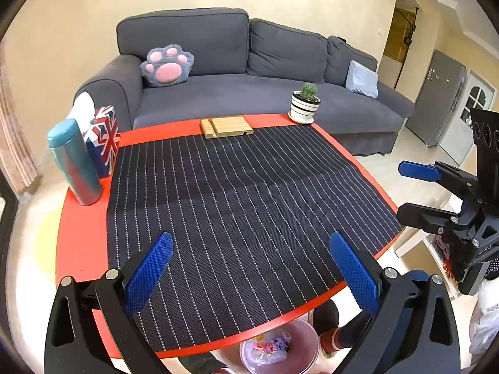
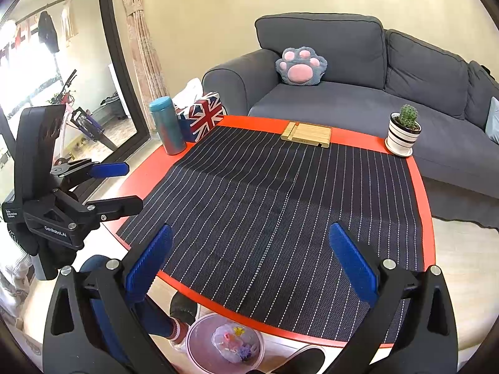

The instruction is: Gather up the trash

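Note:
A pink bin [image 1: 307,341] [image 2: 199,327] stands on the floor under the near edge of the red table [image 1: 78,243] [image 2: 427,205]; crumpled wrappers in a clear bag [image 1: 269,347] [image 2: 232,341] lie inside it. My left gripper [image 1: 249,275] hangs open over the striped mat [image 1: 243,205] near the table's front edge, nothing between its blue pads. My right gripper [image 2: 251,265] is open too, above the mat [image 2: 280,196], empty. Each gripper shows in the other's view: the right [image 1: 411,190] off the table's right side, the left [image 2: 124,184] off its left.
Along the table's far edge stand a teal flask [image 1: 75,162] [image 2: 167,126], a Union Jack tissue box [image 1: 104,140] [image 2: 204,115], a wooden stand [image 1: 226,127] [image 2: 307,134] and a potted cactus [image 1: 304,103] [image 2: 404,129]. A grey sofa [image 1: 249,90] lies behind. A person's feet are under the table.

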